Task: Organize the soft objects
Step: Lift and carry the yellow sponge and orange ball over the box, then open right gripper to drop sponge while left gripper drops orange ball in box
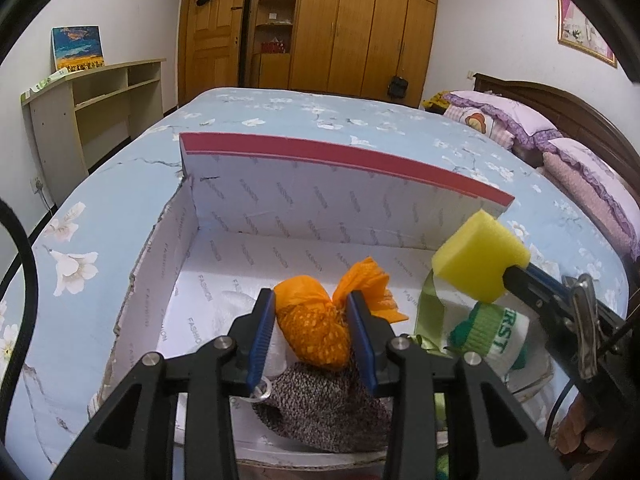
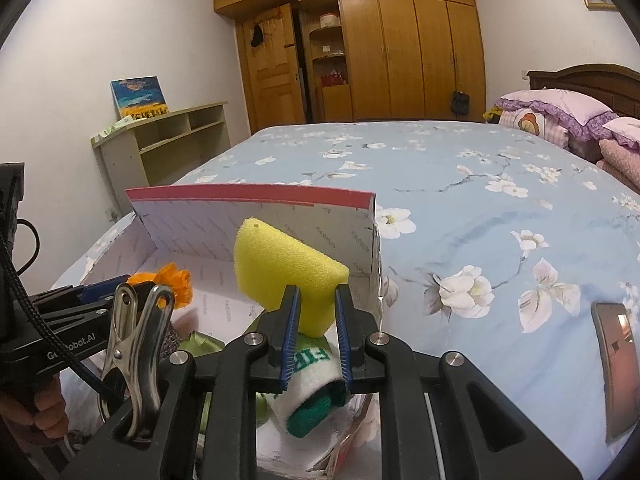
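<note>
A: Writing first. We read "FASHION" printed in grey rows all over the white lining of the open cardboard box (image 1: pixel 224 248), which sits on the floral blue bedspread (image 2: pixel 500 184). Its raised lid has a red band along the top edge.

B: We also read green letters "RST" on the white-and-green rolled sock (image 1: pixel 496 336); in the right wrist view the same letters appear upside down, partly cut off. On the left gripper's body, seen from the right wrist, we read "Ge...obot.AI", the middle hidden by a steel clip (image 2: pixel 132 340).

A: Left gripper (image 1: pixel 314 330): it reaches into the box from the near side, blue pads set partly apart on either side of the orange mesh bundle (image 1: pixel 316 320). We cannot tell whether the pads press it. The bundle rests on a grey speckled knit item (image 1: pixel 328 412) on the box floor.

B: Right gripper (image 2: pixel 316 320): it comes in at the box's right end, pads closed narrowly on the lower tip of the yellow sponge (image 2: pixel 288 264), held up above the sock. A green ribbon (image 1: pixel 430 312) lies just left of the sock.

A: A phone (image 2: pixel 616 364) lies on the bedspread, right of the box.
</note>
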`<state>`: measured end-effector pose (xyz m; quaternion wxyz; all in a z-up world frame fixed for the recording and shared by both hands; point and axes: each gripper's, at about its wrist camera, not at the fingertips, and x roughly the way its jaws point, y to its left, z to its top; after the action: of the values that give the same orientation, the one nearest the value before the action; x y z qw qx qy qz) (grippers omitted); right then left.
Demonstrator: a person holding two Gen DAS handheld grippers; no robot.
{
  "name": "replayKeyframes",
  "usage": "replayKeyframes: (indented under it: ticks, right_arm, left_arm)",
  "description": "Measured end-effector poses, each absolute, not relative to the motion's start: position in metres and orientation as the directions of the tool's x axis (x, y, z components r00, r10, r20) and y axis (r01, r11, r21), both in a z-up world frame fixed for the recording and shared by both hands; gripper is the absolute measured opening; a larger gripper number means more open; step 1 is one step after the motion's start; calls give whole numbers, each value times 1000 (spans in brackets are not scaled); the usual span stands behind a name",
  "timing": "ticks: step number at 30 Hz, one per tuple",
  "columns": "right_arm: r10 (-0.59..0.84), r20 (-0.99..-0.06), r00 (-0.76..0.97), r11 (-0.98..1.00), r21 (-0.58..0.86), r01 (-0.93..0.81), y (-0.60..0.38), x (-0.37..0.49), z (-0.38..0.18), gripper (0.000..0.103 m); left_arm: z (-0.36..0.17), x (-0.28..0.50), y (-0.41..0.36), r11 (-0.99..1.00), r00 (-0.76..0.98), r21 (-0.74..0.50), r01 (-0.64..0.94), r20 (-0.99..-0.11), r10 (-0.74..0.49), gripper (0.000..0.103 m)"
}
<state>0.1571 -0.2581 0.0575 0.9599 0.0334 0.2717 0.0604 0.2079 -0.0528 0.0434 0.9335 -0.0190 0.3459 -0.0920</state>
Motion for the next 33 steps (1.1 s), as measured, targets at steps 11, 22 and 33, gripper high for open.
replayKeyframes:
  ticks: [11, 22, 33]
  right_arm:
    - [148, -527, 837, 988, 120, -99, -260, 157, 56, 32]
    - [159, -508, 846, 985, 145, -98, -261, 138, 70, 36]
    - [177, -486, 856, 981, 158, -113, -254, 101, 85, 40]
  left_arm:
    - [44, 205, -52, 983, 738, -97, 157, -650, -182, 49]
    - [65, 184, -53, 980, 756, -83, 179, -627, -191, 51]
    - [86, 152, -50, 978, 766, -80, 195, -611, -202, 53]
